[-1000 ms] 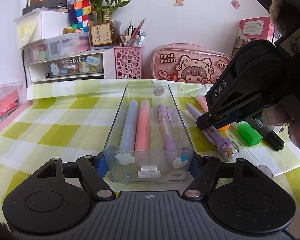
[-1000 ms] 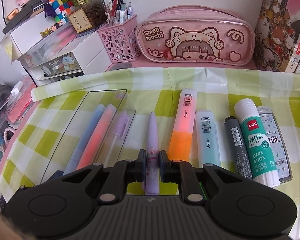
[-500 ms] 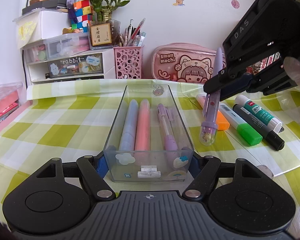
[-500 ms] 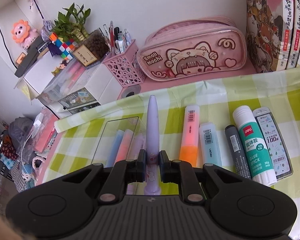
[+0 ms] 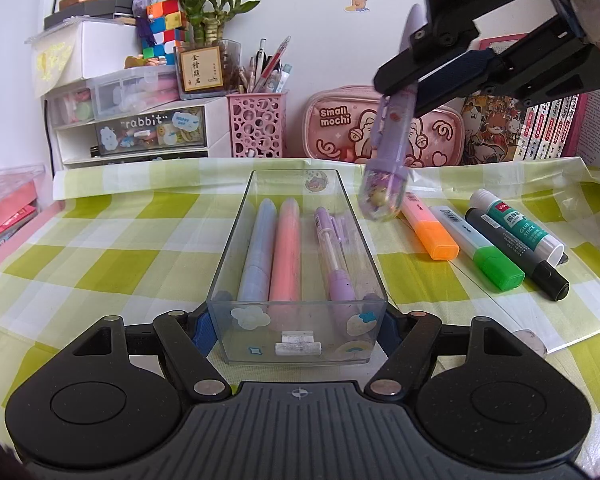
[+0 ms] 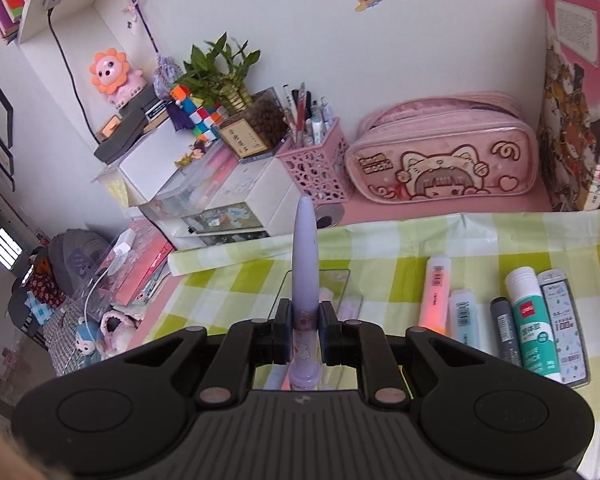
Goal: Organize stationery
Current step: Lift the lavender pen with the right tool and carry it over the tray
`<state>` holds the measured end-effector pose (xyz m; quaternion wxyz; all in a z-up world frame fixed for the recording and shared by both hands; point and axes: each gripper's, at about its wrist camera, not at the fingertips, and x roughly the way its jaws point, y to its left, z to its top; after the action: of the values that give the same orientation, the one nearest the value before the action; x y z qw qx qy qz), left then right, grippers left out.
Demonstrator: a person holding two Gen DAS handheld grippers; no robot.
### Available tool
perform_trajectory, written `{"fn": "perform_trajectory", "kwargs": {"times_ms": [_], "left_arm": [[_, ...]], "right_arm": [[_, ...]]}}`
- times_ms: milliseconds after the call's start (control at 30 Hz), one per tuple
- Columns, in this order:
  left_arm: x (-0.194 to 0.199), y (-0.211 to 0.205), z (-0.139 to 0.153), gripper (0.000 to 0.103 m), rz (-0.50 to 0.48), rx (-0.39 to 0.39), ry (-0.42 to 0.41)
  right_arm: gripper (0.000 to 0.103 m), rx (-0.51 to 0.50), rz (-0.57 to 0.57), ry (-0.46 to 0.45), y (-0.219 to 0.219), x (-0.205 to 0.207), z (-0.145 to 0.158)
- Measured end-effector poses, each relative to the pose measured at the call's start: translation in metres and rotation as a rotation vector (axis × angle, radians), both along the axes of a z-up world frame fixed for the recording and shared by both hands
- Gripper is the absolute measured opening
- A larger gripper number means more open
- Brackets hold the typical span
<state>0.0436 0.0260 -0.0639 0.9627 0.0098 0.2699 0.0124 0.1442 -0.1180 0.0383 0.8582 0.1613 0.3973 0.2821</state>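
Left wrist view has the lilac pen [image 5: 386, 152] up in the air, hanging nearly upright with its clear charm end down, just above and beside the far right corner of the clear tray [image 5: 236, 248]. The right gripper [image 5: 400, 88] is clenched on the pen's barrel. The left gripper [image 5: 296, 320] is clamped on the near end of the tray, one finger against each side wall, steadying it on the checked cloth [image 5: 100, 240].

Inside the tray lie a blue marker [image 5: 256, 248], a pink marker [image 5: 286, 248] and a purple pen [image 5: 334, 256], side by side, leaving only a narrow strip free along the right wall.

The risk, as I read it: the pen is steep while the tray is long and low. Let go at this tilt and it could tip over the wall onto the cloth, or land across the others. The bulky charm end might also catch the rim on the way down.

Waiting to the right are an orange highlighter [image 5: 428, 228], a green-capped highlighter [image 5: 480, 252], a black marker [image 5: 516, 256] and a glue stick [image 5: 516, 222].

Right wrist view shows the grip itself, pads [image 6: 284, 332] squeezing the pen [image 6: 306, 260] near its decorated end, tip pointing away. It mostly hides the tray behind the pen, but adds a lead-refill case [image 6: 562, 320] beside the glue stick.
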Motion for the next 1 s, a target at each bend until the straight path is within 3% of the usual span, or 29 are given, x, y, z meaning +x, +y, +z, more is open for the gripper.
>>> {"fn": "perform_trajectory", "kwargs": {"times_ms": [167,367,700,1000], "left_arm": [[0.001,0.0,0.0,0.073,-0.001,-0.003,0.003],[0.002,-0.001,0.0,0.073,-0.005,-0.007,0.006],[0.003,-0.001,-0.001,0.073,-0.003,-0.002,0.009],[0.002,0.0,0.0,0.073,-0.007,-0.009,0.007]], "right_arm": [[0.013,-0.055,0.043,0.086,0.032,0.02,-0.02],[0.013,-0.112,0.019,0.135,0.043,0.04,-0.035],[0.014,-0.217,0.032,0.124,0.065,0.053,-0.039],[0.015,-0.23,0.041,0.162,0.067,0.055,-0.043]]}}
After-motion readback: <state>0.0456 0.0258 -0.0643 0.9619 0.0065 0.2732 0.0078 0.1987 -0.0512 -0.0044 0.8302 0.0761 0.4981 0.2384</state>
